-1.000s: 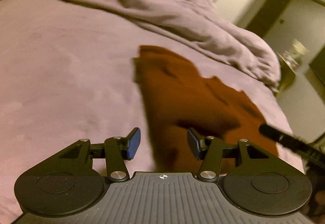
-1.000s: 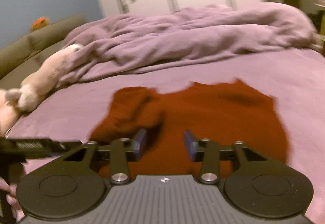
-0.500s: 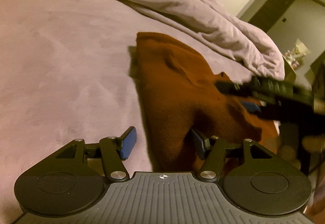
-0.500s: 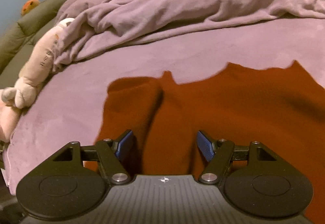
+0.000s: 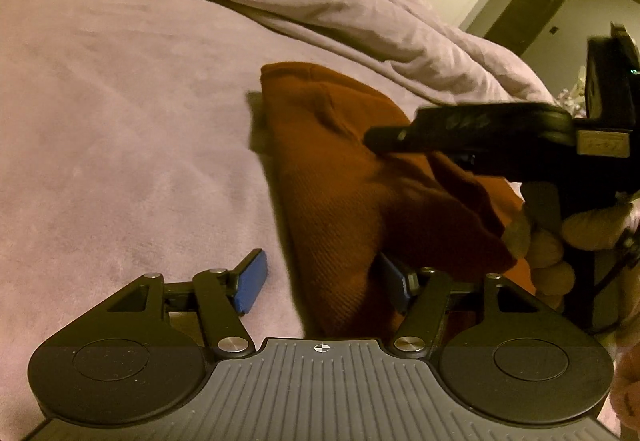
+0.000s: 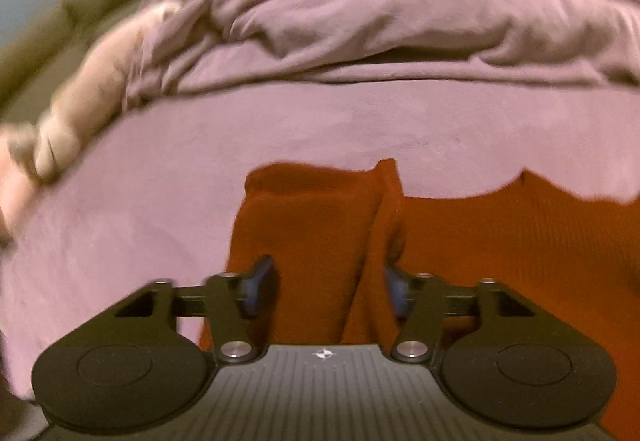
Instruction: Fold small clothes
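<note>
Nearest in the left wrist view, the left tongs [image 5: 320, 283] stand apart, having just widened, one pad on the bed [image 5: 120, 145] and the other tucked against the near fold of the rust-brown garment [image 5: 344, 185], which lies past them towards 1 o'clock. The right tongs [image 6: 326, 285] have just been narrowing over a folded flap of that cloth — blur hides whether the pads press it. Judging by this, a fold is being picked up; next comes a firm pinch and a carry across. Beyond, at 12 o'clock, lies the rumpled duvet [image 6: 400, 17]. The small label on the right tool is unreadable
</note>
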